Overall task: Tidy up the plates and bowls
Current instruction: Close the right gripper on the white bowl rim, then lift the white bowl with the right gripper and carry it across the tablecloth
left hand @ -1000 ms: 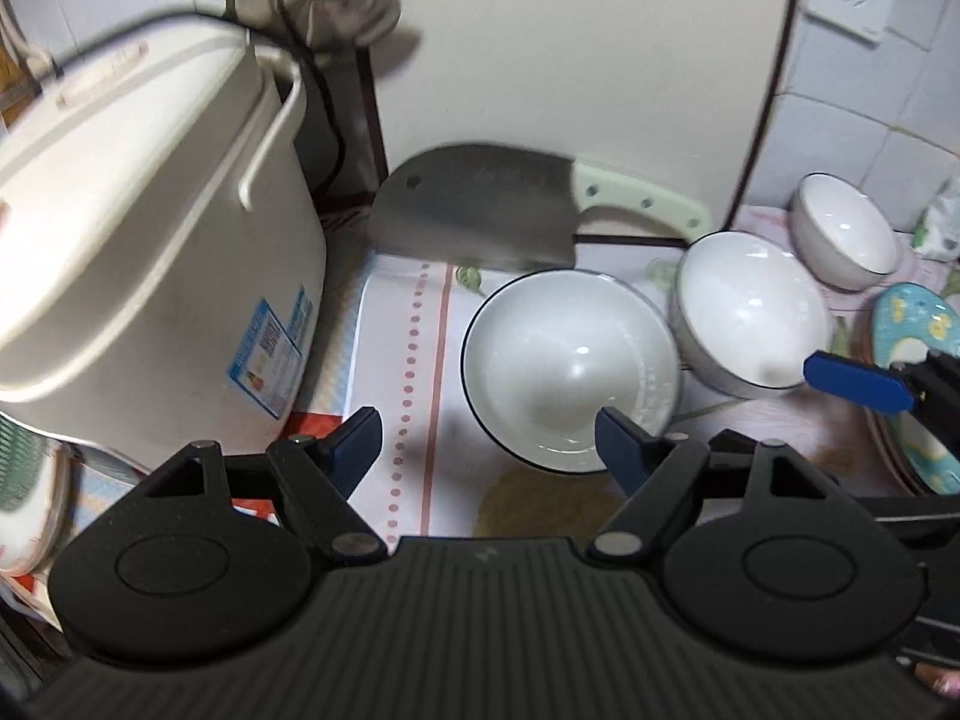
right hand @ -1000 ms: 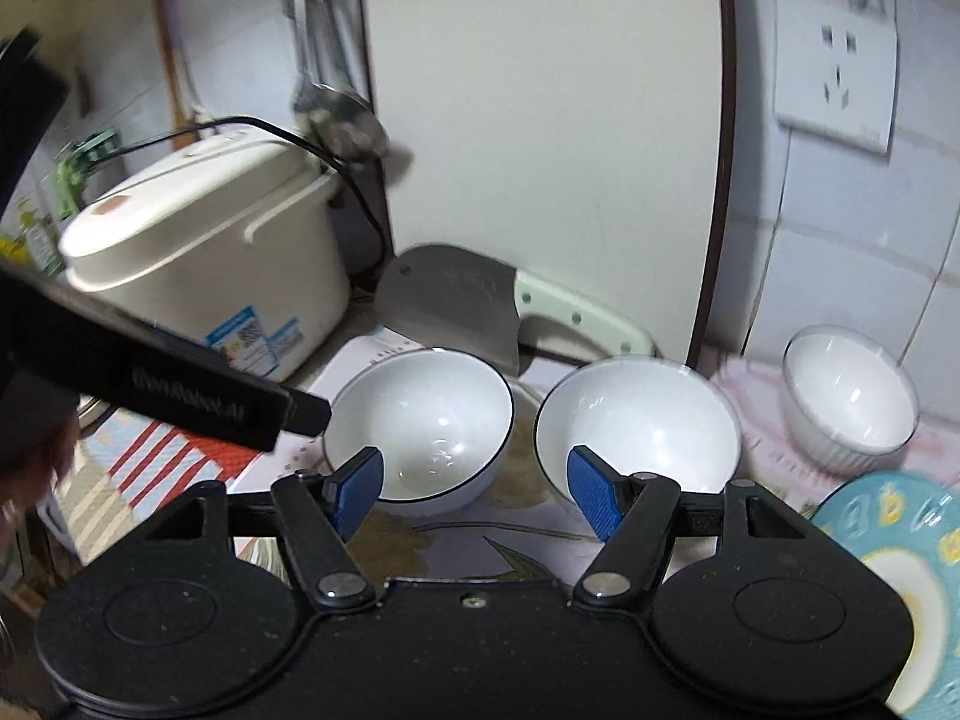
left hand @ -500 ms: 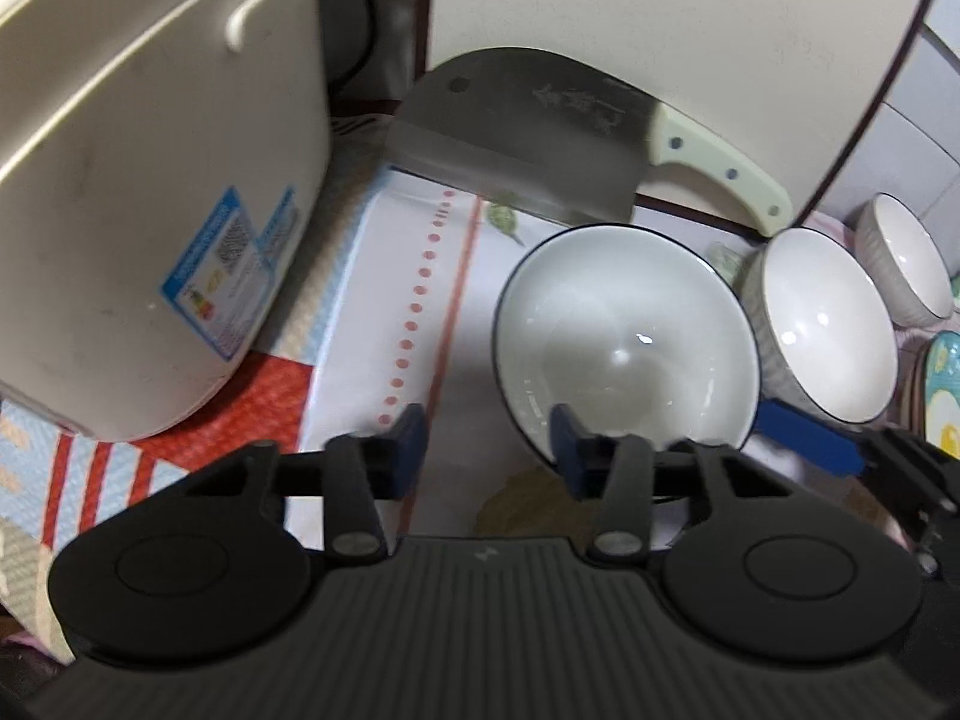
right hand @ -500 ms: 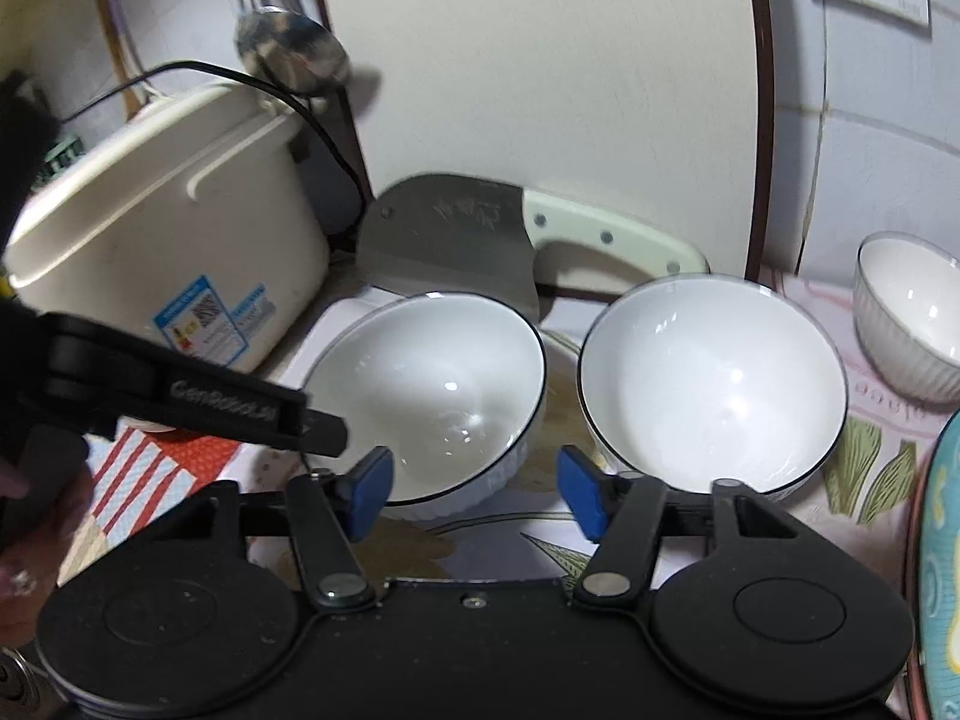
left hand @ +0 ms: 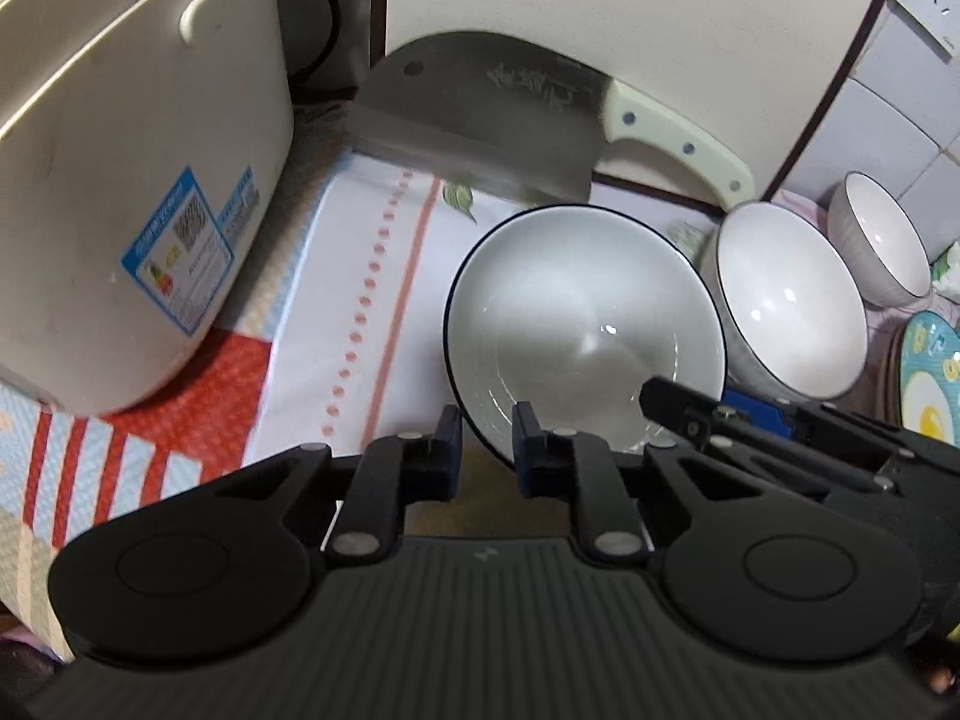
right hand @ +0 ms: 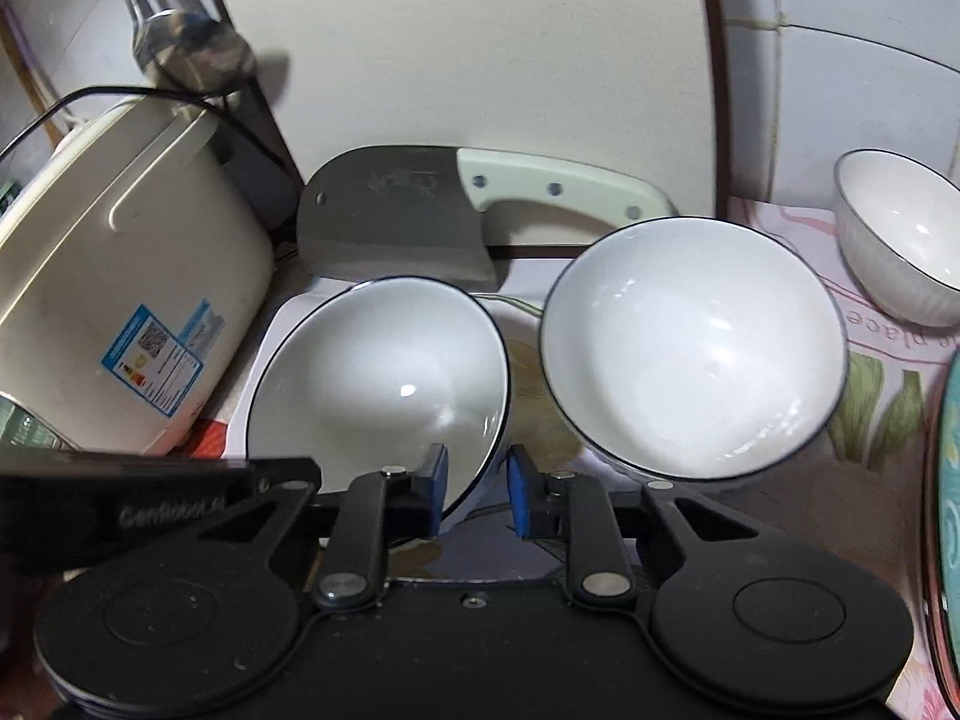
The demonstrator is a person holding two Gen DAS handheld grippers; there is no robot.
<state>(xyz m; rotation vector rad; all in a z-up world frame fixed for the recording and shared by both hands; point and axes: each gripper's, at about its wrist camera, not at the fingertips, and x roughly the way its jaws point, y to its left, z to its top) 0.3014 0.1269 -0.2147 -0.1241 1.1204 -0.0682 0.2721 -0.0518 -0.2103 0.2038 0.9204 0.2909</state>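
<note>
A white bowl with a dark rim (left hand: 576, 330) (right hand: 384, 372) sits on the cloth, tipped a little. My left gripper (left hand: 485, 441) is shut on its near-left rim, one finger inside and one outside. My right gripper (right hand: 477, 483) is shut on the same bowl's near-right rim. A second like bowl (left hand: 786, 300) (right hand: 690, 348) stands just to its right. A smaller white bowl (left hand: 879, 240) (right hand: 900, 240) stands further right by the tiled wall. A blue patterned plate (left hand: 930, 378) (right hand: 951, 480) lies at the far right.
A cream rice cooker (left hand: 120, 150) (right hand: 120, 276) stands close on the left. A cleaver (left hand: 480, 120) (right hand: 396, 216) leans on a white cutting board (left hand: 600, 30) at the back. A ladle (right hand: 192, 54) hangs above the cooker.
Both grippers have moved in on the left bowl and their jaws have narrowed from wide open to shut on its rim. The bowl now sits tipped.
</note>
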